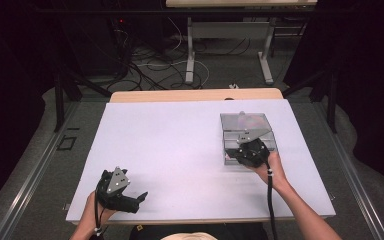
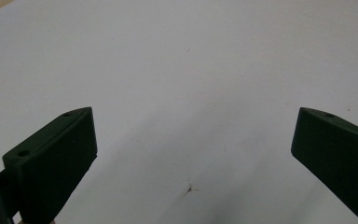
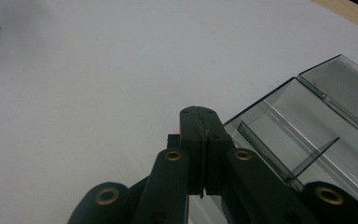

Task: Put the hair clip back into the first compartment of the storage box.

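Observation:
A clear grey plastic box with inner dividers stands on the right half of the white tabletop. My right gripper is over the box's near left corner, pointing left, a hand behind it. In the right gripper view its jaws are pressed together, and nothing shows between them. The box's wall and a slanted divider lie just to their right. My left gripper rests near the table's front left edge. Its jaws stand wide apart over bare white surface.
A wooden strip runs along the table's far edge. Beyond it are the legs of another table and loose cables on the floor. Dark curtains close off both sides. White surface spreads between the two grippers.

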The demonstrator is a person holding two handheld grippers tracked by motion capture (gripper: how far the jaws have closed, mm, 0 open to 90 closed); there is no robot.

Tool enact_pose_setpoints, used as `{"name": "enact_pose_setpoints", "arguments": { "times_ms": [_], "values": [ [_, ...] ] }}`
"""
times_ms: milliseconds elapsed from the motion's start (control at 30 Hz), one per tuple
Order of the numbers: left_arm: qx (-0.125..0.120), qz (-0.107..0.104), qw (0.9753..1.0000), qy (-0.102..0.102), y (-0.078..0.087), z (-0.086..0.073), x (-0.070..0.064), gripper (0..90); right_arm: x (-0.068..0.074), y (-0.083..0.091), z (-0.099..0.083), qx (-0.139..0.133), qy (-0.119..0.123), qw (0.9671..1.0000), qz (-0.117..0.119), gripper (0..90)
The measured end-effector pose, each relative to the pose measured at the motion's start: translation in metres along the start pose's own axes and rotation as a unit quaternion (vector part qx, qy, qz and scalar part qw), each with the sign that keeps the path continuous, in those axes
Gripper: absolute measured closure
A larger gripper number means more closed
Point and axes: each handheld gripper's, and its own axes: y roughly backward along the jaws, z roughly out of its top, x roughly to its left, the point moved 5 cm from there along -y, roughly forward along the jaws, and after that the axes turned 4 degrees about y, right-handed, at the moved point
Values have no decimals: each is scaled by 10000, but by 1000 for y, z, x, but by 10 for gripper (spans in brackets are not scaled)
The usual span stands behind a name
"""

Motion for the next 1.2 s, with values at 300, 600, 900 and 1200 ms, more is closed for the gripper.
{"name": "enact_pose_setpoints", "arguments": {
  "times_ms": [300, 600, 900, 1200],
  "values": [
    [0, -3, 10000, -5, 0, 0, 0, 3, -6, 1, -1, -21, -46, 9999, -95, 900],
    [7, -5, 10000, -5, 0, 0, 0, 2, -11, 2, -3, -19, -101, 9998, -164, 900],
    [8, -6, 10000, -3, -1, 0, 0, 2, -18, 5, -5, -20, -140, 9996, -246, 900],
    [5, -2, 10000, -3, 0, 0, 0, 3, -24, 6, -6, -48, -217, 9991, -351, 900]
  ]
}}
